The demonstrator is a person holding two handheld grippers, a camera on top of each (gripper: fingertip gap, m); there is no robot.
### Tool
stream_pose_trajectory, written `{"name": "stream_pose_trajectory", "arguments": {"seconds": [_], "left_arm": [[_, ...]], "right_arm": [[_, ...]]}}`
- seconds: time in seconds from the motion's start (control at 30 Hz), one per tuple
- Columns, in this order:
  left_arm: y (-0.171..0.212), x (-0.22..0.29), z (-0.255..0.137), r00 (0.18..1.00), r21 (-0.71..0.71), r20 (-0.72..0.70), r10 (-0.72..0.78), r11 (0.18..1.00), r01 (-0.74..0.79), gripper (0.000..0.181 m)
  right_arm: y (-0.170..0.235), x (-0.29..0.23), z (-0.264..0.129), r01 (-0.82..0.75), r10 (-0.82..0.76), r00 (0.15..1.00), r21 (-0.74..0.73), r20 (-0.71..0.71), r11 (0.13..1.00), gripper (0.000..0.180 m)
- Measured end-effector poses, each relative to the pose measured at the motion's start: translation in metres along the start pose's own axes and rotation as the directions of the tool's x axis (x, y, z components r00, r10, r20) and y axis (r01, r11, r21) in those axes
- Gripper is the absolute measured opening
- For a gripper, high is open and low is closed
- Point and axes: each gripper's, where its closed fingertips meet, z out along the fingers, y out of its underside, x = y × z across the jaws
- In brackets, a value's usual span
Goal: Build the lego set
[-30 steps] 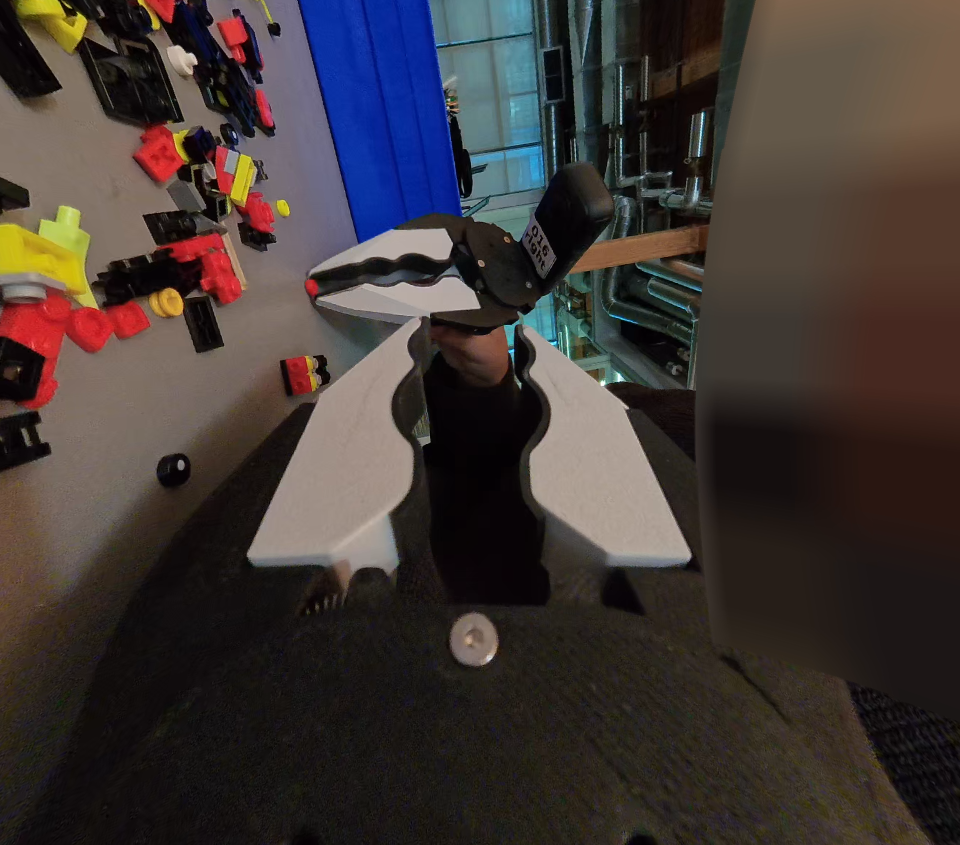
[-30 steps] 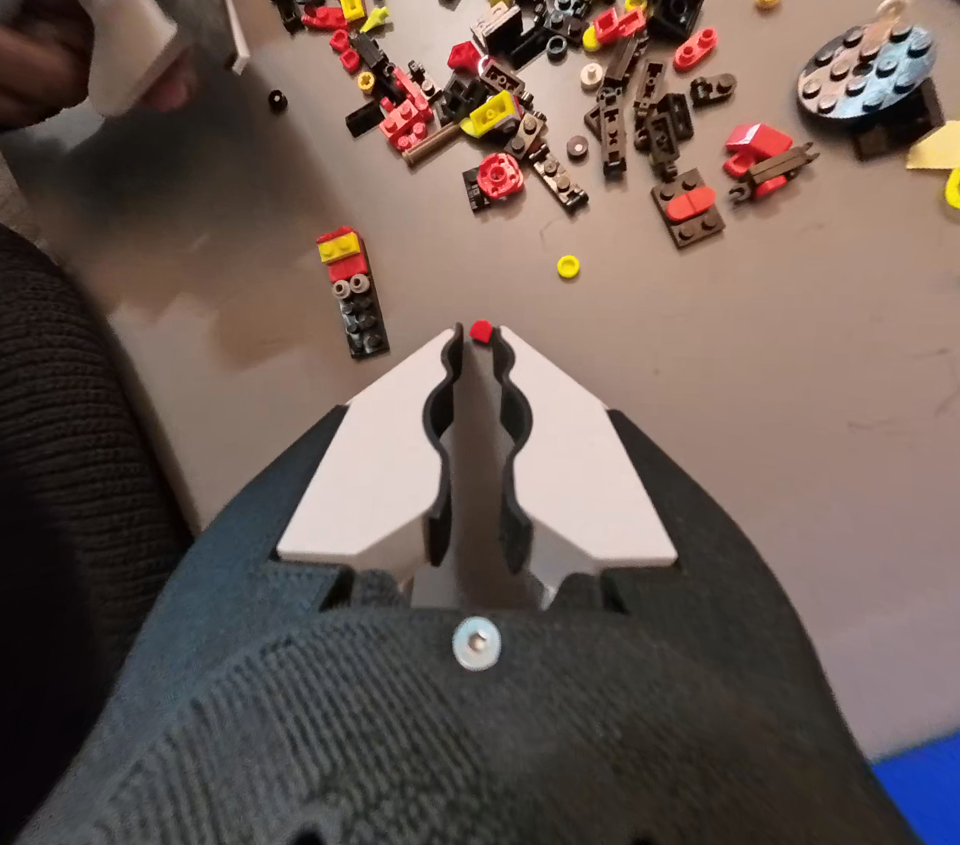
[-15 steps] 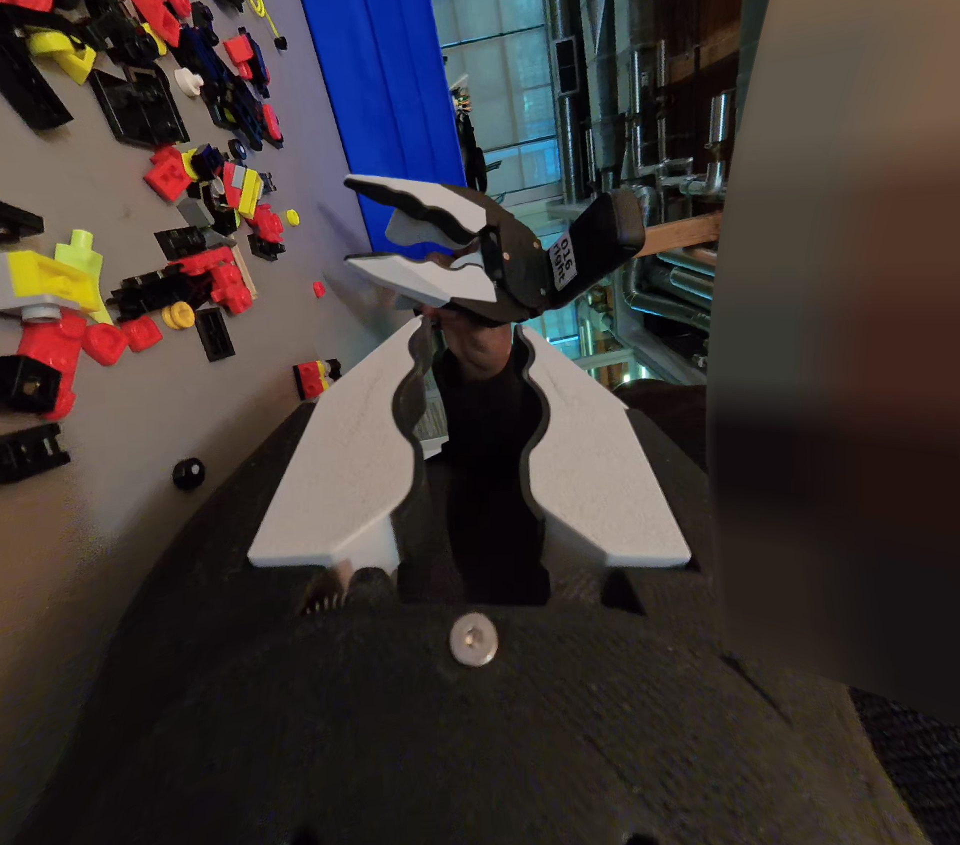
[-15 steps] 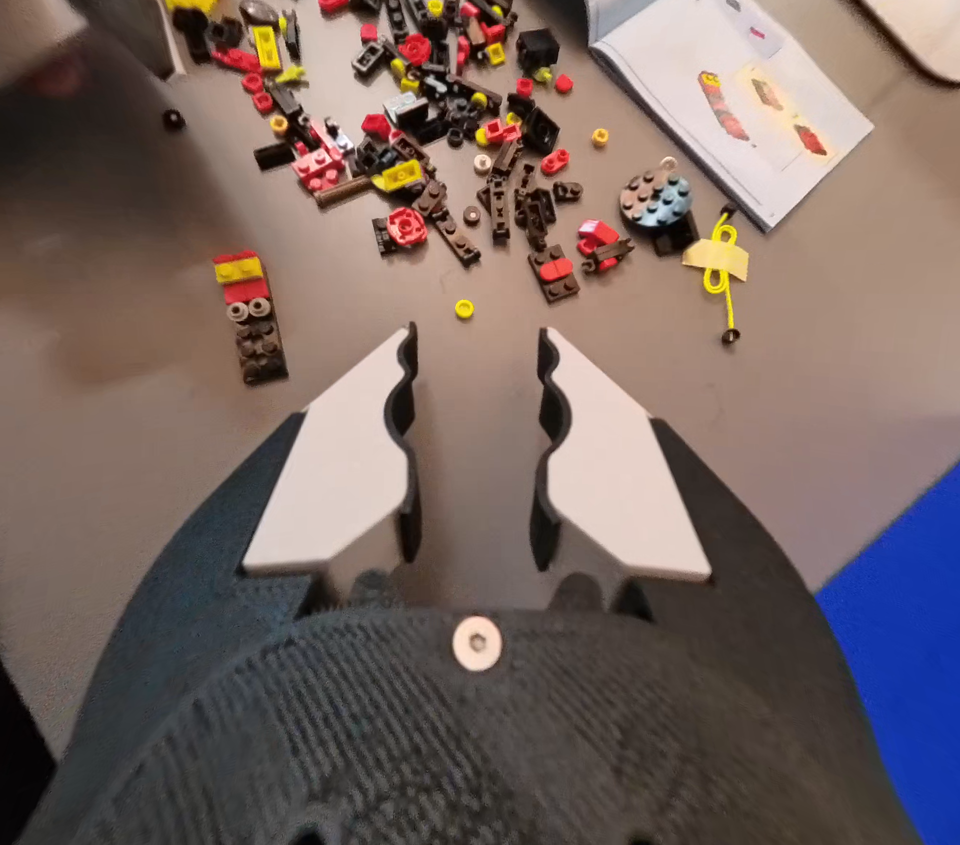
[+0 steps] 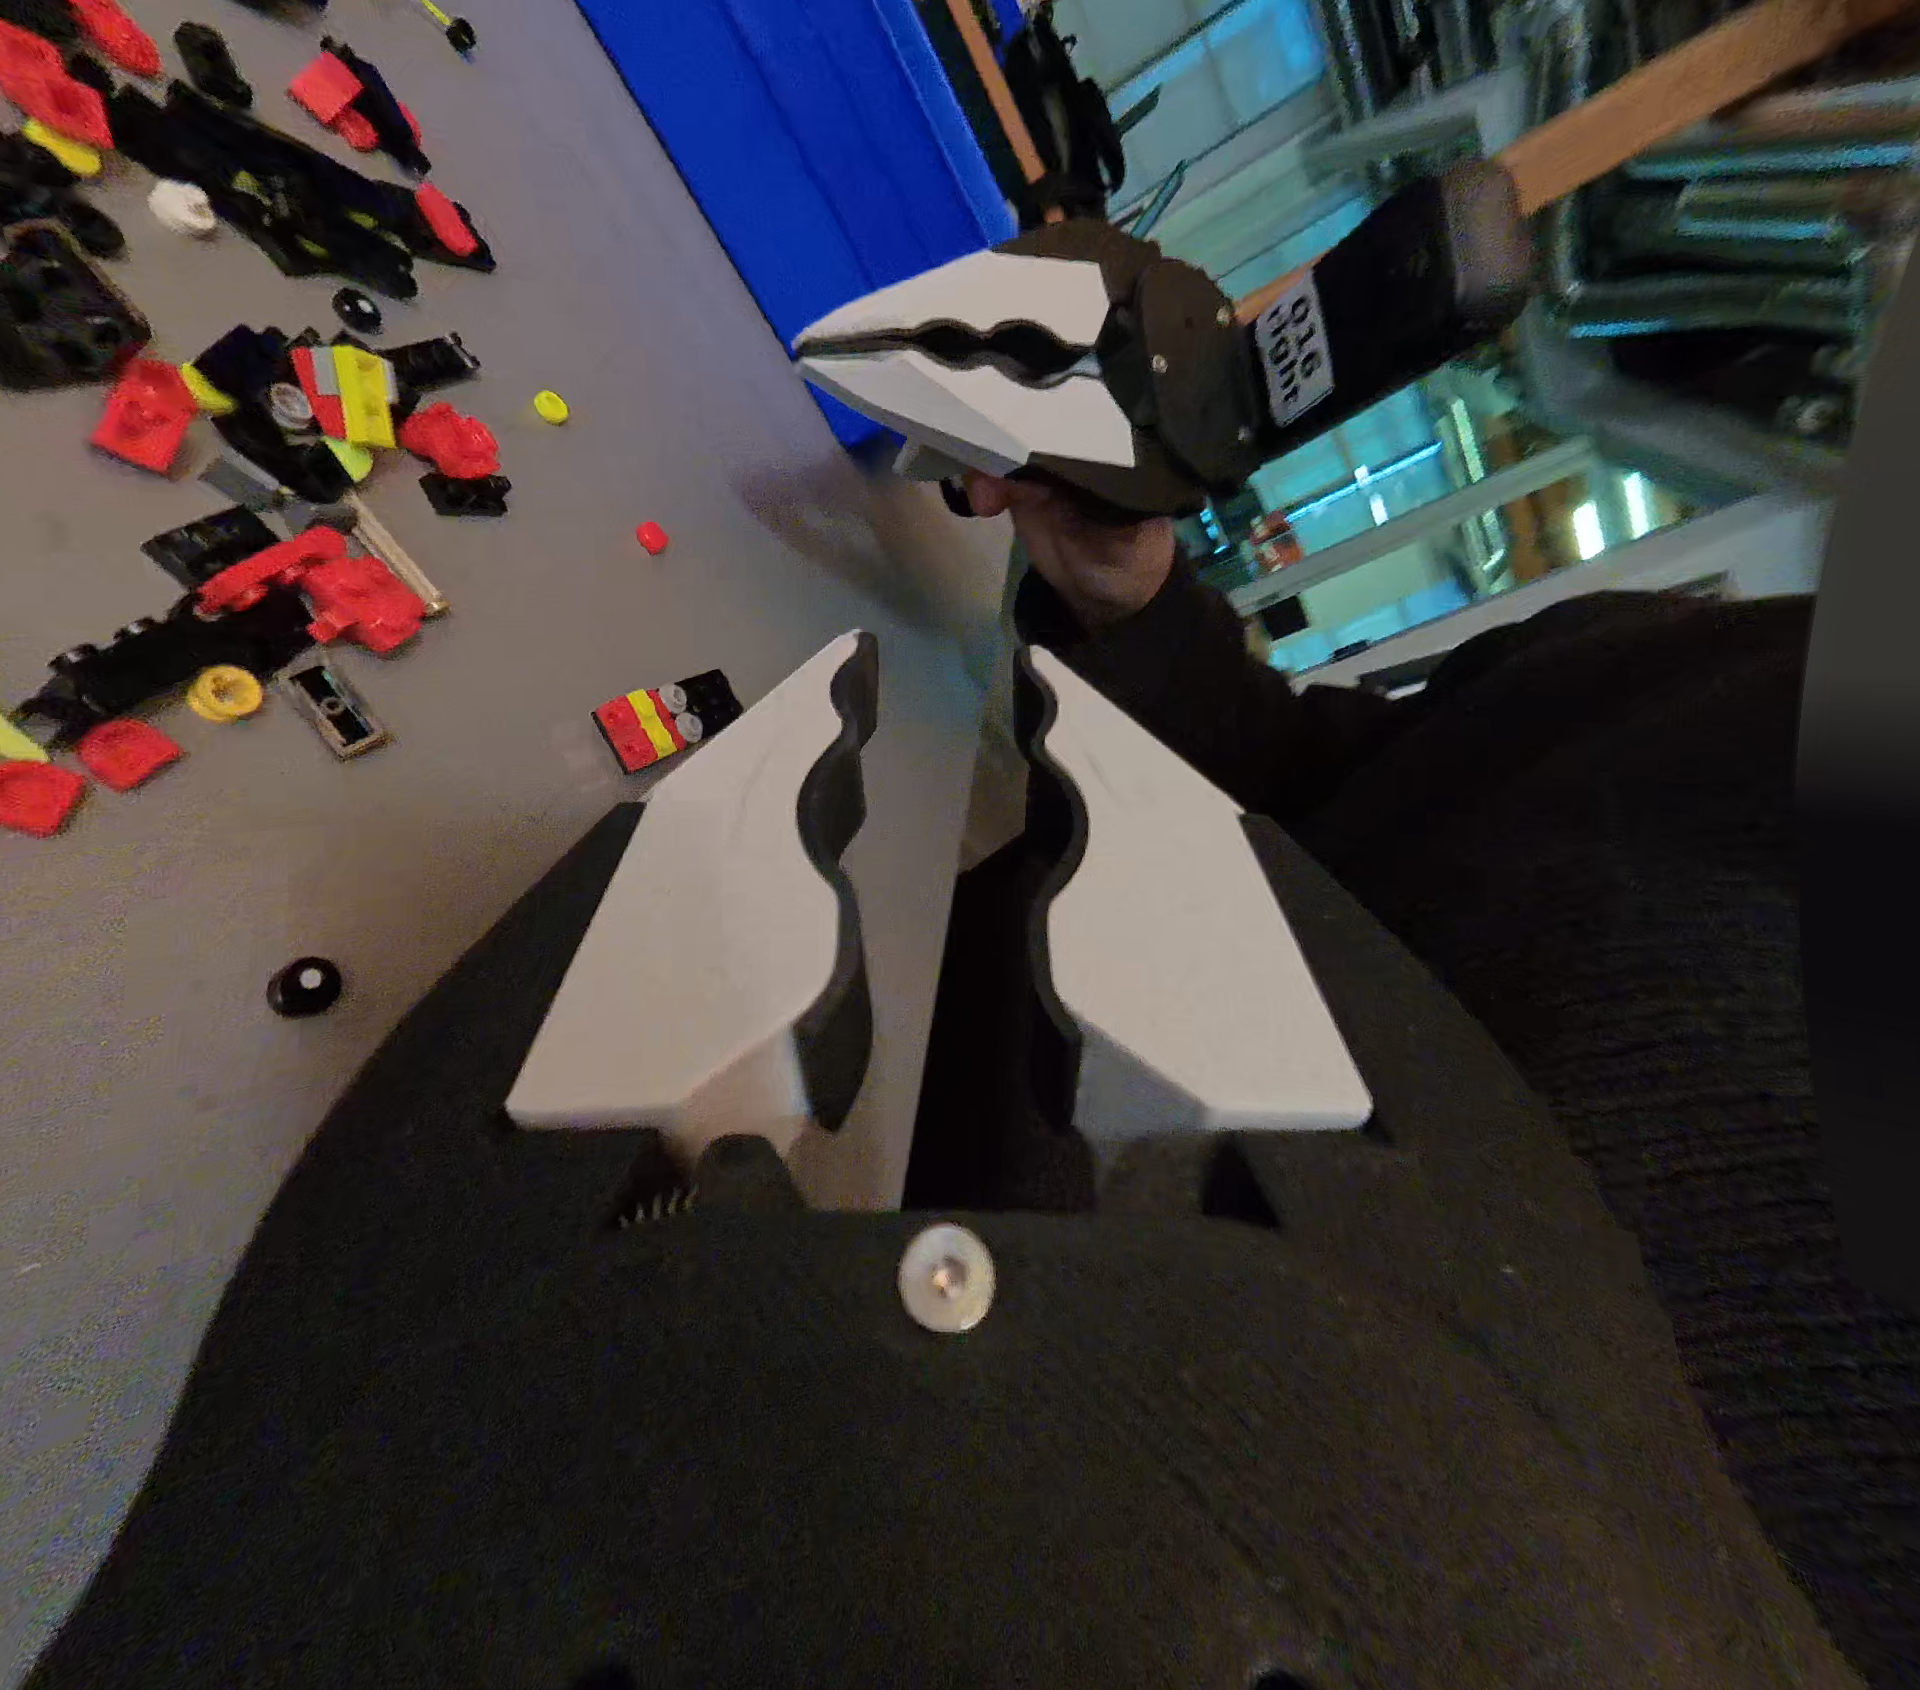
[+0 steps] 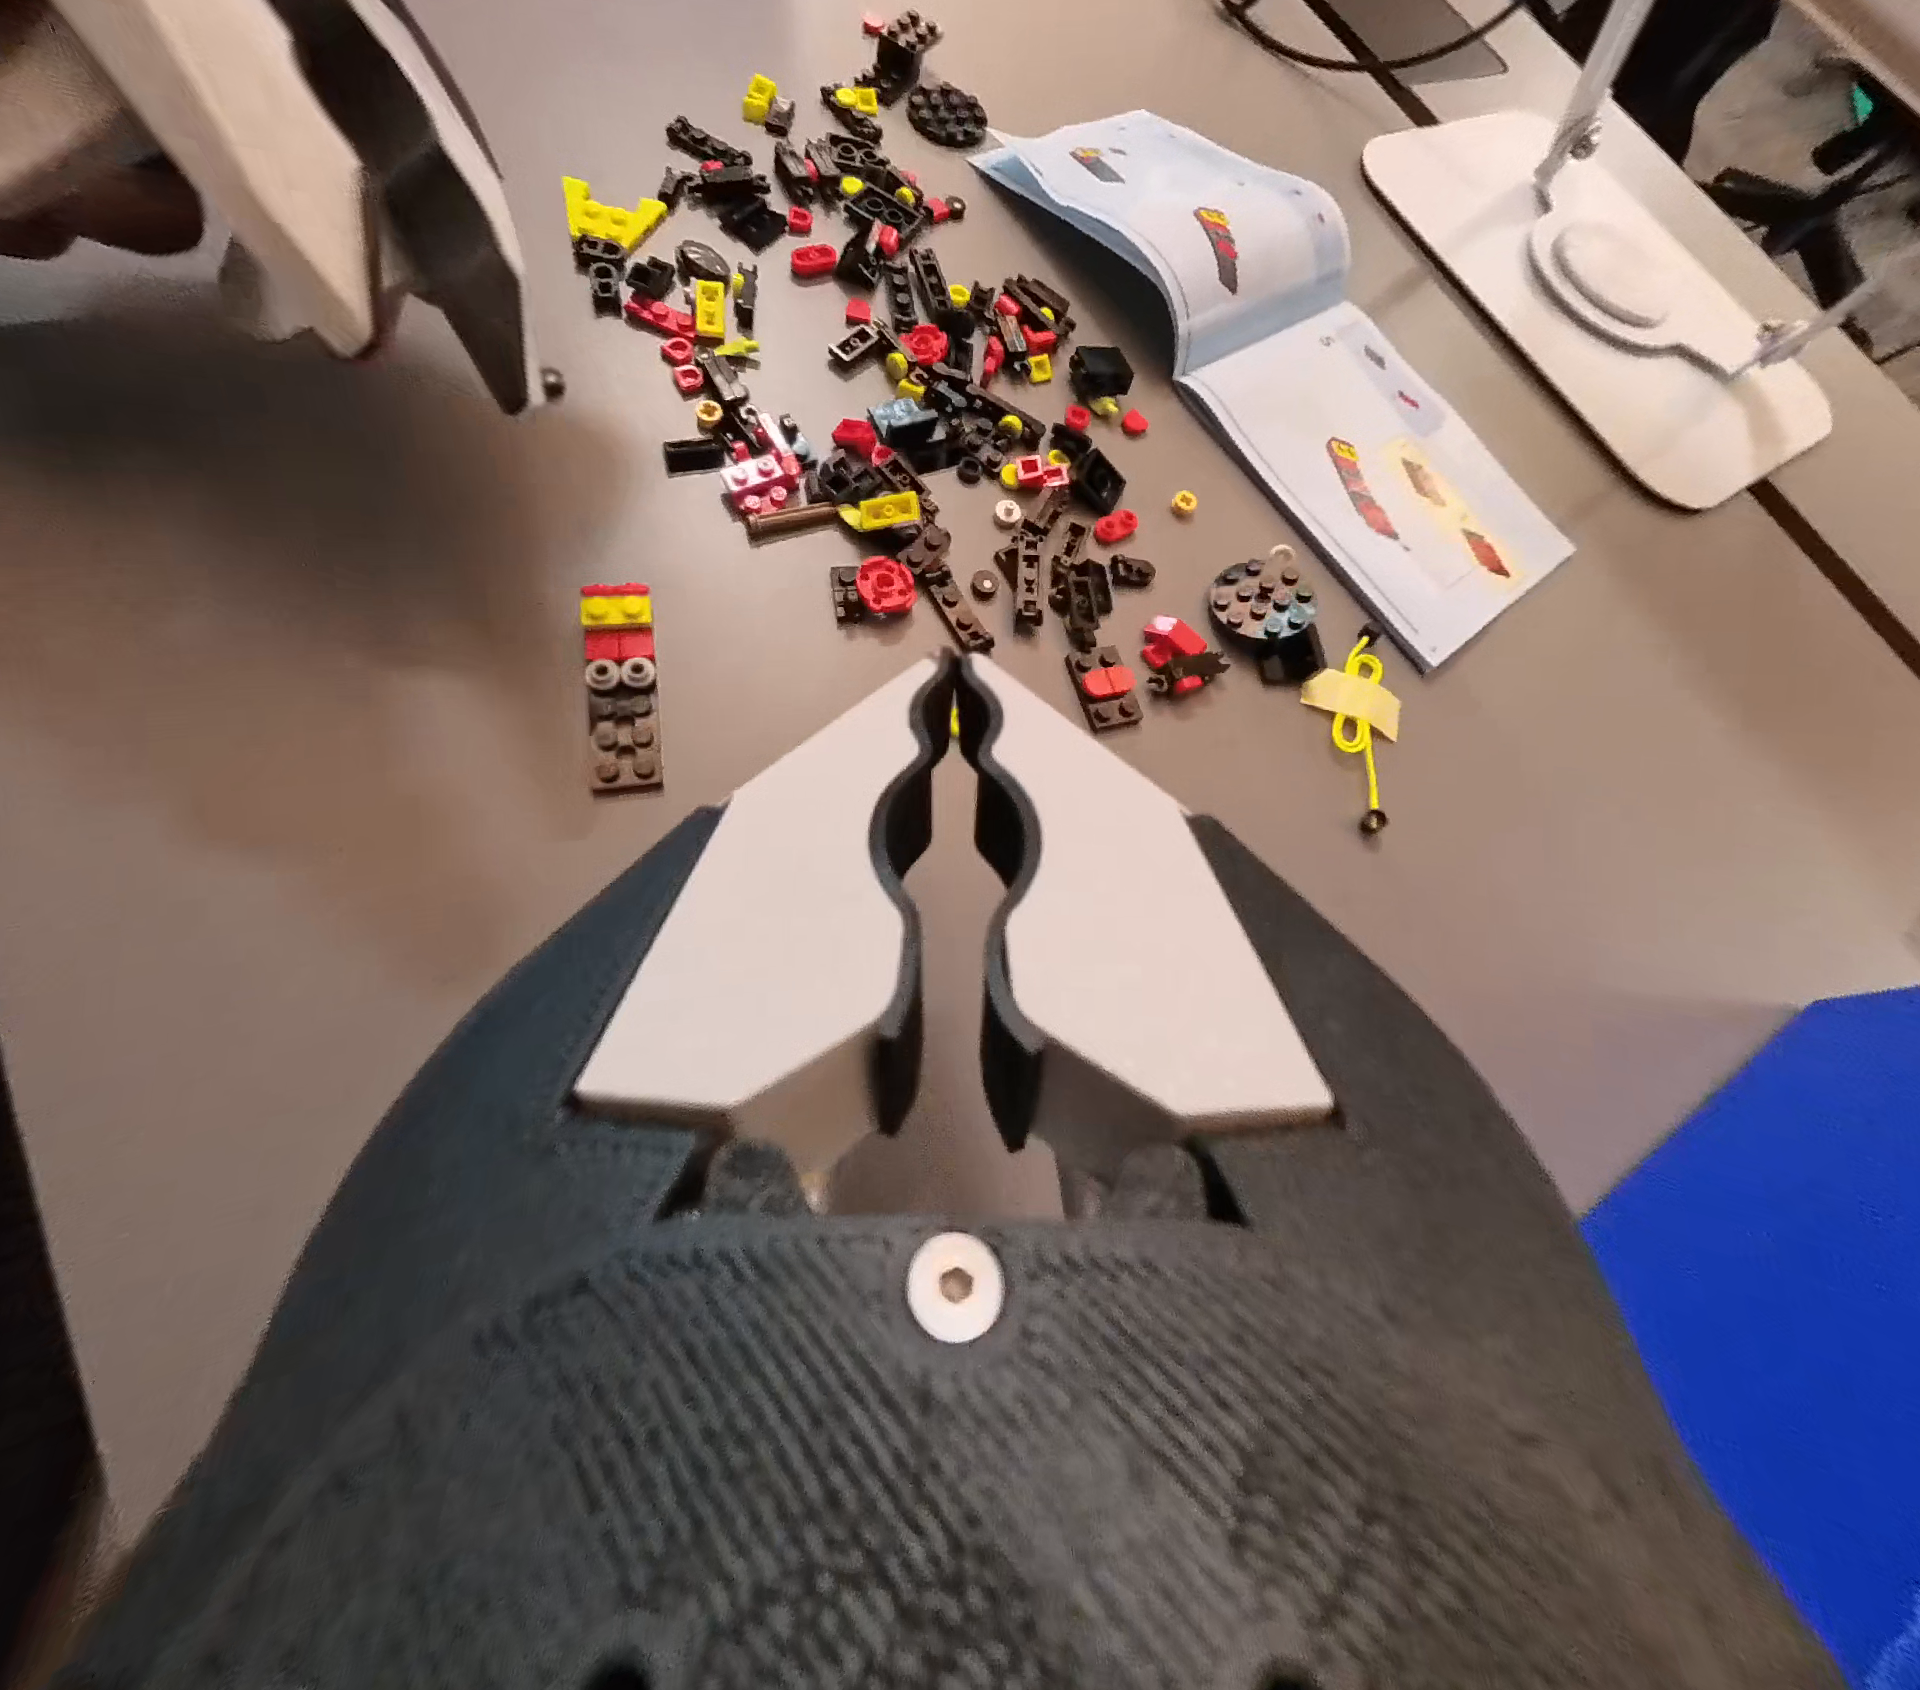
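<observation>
Loose red, black and yellow lego pieces lie in a heap on the grey table. A partial build, a black plate with grey studs and red and yellow bricks, lies left of my right gripper; it also shows in the left wrist view. My right gripper is shut and empty, raised above the table. In the left wrist view it hovers over a small red stud. My left gripper is open and empty, turned sideways, near the build.
An open instruction booklet lies right of the heap. A white lamp base stands at the far right. A blue bin sits at the near right. A yellow string piece and a small black round piece lie apart. One gripper's finger ends stand about 10 cm off the other's.
My right gripper opened and let go of the small red stud, which now lies on the table. It then rose and shut again, empty. My left gripper stayed open.
</observation>
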Motion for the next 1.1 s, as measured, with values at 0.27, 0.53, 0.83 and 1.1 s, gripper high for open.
{"name": "stream_pose_trajectory", "arguments": {"seconds": [0.27, 0.53, 0.83, 1.1], "left_arm": [[0.017, -0.002, -0.001, 0.978, -0.088, 0.112, 0.173, 0.983, -0.164, 0.000], [0.004, -0.011, -0.024, 0.856, -0.107, 0.302, 0.419, 0.907, -0.406, 0.000], [-0.039, 0.009, -0.005, 0.851, 0.003, 0.296, 0.434, 0.890, -0.455, 0.000], [-0.037, -0.004, -0.010, 0.801, -0.023, 0.398, 0.448, 0.877, -0.479, 0.000]], "right_arm": [[-0.003, 0.002, 0.004, 0.016, -0.017, 0.997, -0.011, -0.077, 1.000, 0.000], [-0.015, 0.016, 0.014, -0.179, 0.188, 0.979, 0.111, -0.078, 0.977, 0.000], [-0.038, 0.032, 0.004, -0.046, 0.060, 0.996, 0.205, -0.064, 0.978, 0.006], [-0.018, 0.000, -0.009, 0.146, -0.150, 0.988, 0.127, 0.021, 0.981, 0.012]]}}
